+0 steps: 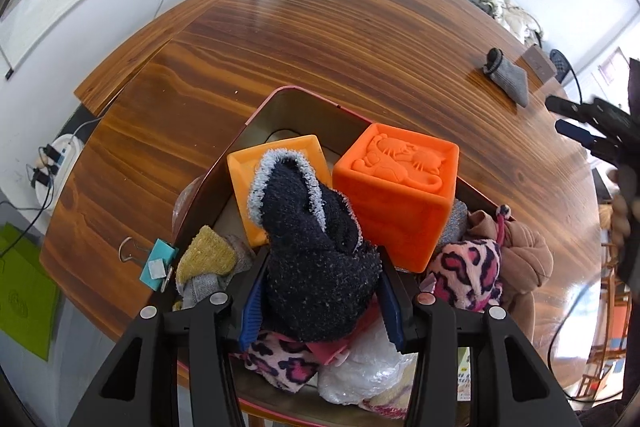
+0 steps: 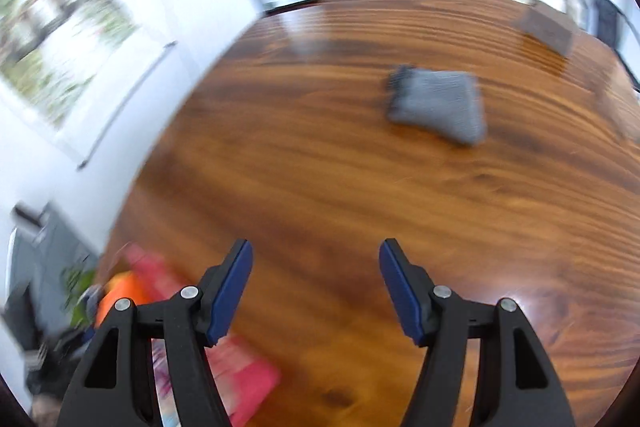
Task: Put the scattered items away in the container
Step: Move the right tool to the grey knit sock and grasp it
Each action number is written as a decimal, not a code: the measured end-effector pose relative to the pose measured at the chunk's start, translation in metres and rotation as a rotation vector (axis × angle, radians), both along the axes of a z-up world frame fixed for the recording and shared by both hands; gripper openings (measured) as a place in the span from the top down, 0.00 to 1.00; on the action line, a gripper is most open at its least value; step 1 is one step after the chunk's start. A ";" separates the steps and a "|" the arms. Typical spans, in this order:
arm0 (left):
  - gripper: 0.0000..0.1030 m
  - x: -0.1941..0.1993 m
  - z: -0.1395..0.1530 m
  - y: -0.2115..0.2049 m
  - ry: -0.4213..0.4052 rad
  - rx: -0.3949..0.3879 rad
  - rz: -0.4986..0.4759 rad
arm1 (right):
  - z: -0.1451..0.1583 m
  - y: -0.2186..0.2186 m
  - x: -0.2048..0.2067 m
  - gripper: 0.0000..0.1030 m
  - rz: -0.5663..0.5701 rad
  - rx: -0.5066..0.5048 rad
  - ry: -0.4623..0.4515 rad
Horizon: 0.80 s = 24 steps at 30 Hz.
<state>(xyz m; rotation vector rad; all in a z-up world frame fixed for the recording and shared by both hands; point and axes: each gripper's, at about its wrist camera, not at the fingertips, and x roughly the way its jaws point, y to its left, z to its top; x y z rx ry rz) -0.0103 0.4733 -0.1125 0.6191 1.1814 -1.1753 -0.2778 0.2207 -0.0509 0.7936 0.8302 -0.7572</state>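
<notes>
Presently, entry: left gripper [image 1: 322, 291], jaws clamped on a fuzzy navy sock with pale blue cuff [image 1: 316, 251], held above the pink-rimmed metal container [image 1: 304, 99], apparently for dropping in. Container holds two orange rubber cubes, one embossed with a cat [image 1: 396, 195], and leopard-print pink fabric [image 1: 468, 275]. Right gripper [image 2: 316, 291], jaws apart, empty, faces a grey knit sock [image 2: 438, 107] lying loose on the wooden table [image 2: 320, 167]. No legible writing.
</notes>
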 end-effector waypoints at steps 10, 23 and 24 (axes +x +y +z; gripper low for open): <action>0.52 -0.005 0.000 0.000 -0.012 0.026 0.071 | -0.037 -0.130 0.004 0.21 -0.181 -0.043 0.131; 0.52 -0.010 0.012 0.007 0.018 -0.002 0.065 | -0.071 -0.185 0.027 0.16 -0.199 -0.017 0.170; 0.52 -0.010 0.013 0.007 0.022 -0.002 0.062 | -0.071 -0.184 0.029 0.16 -0.186 -0.016 0.164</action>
